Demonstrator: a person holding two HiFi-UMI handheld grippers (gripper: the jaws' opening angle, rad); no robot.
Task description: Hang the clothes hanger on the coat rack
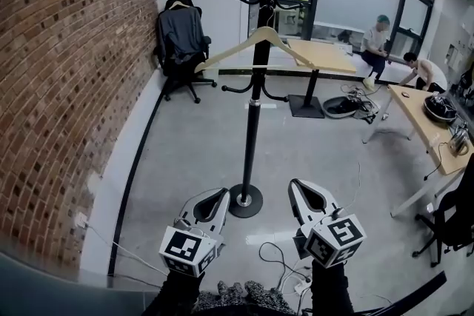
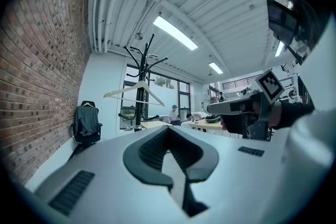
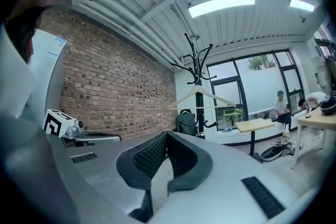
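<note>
The room has a grey floor and a red brick wall at 9 o'clock. A tall black coat rack stands in the middle of the floor, at 12 o'clock from the two grippers. The clothes hanger is pale wood. It hangs high on the rack, just under the top hooks and right by the pole. Nothing holds it.

The left gripper is low at 7 o'clock. Its jaws are pressed together with nothing in them. The right gripper is low at 5 o'clock, just beside the left one. Its jaws are also together and hold nothing. Both point at the rack but are well apart from it.

A black chair with a dark coat on it sits at 11 o'clock by the wall. A wooden table is at 1 o'clock, and two people are at 2 o'clock. Cables lie on the floor near the right gripper.
</note>
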